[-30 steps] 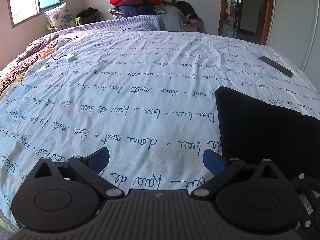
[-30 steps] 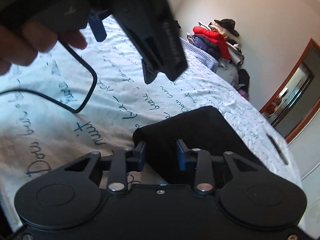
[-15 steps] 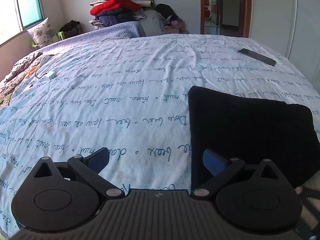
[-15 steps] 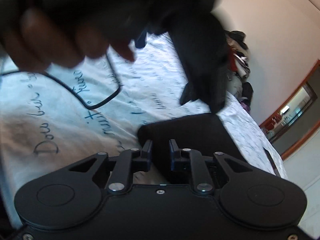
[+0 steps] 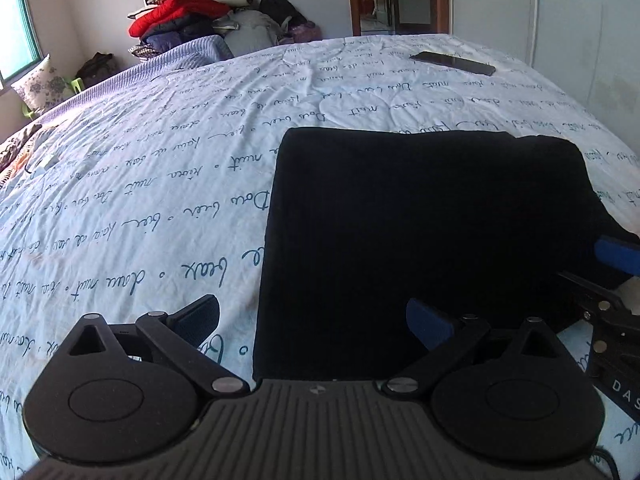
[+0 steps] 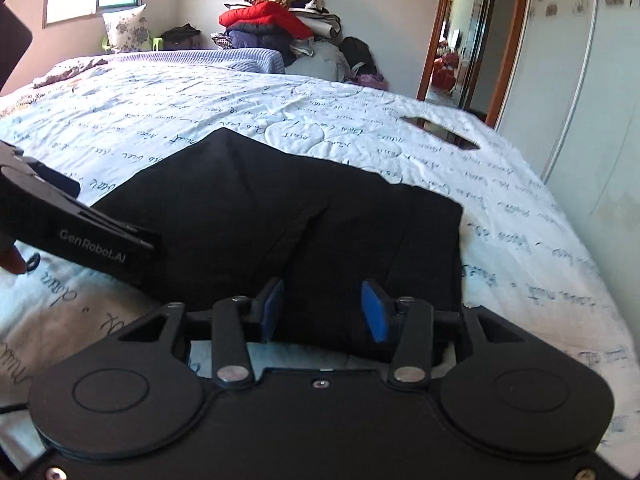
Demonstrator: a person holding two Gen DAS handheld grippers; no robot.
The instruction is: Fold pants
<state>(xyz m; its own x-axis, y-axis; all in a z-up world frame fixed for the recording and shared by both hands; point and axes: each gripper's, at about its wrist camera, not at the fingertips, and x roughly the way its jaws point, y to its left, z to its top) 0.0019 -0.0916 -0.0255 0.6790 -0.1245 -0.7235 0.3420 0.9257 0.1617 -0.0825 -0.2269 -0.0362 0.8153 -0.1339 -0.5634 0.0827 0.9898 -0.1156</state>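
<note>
Black pants (image 5: 432, 216) lie folded into a flat rectangle on the white bedspread with blue script (image 5: 160, 168); they also show in the right wrist view (image 6: 280, 208). My left gripper (image 5: 312, 318) is open wide, straddling the pants' near left edge, empty. My right gripper (image 6: 322, 310) is open over the near edge of the pants, holding nothing. The left gripper's body shows at the left of the right wrist view (image 6: 80, 236). The right gripper's blue pad shows at the right of the left wrist view (image 5: 616, 254).
A dark phone (image 5: 452, 63) lies on the bed's far right; it also shows in the right wrist view (image 6: 440, 132). A pile of clothes with a red jacket (image 5: 180, 20) stands beyond the bed. A doorway (image 6: 460, 40) and a white wardrobe (image 6: 600, 100) are on the right.
My right gripper has opened and let go of the pants, which now lie flat. Both grippers have swung to face the folded pants squarely.
</note>
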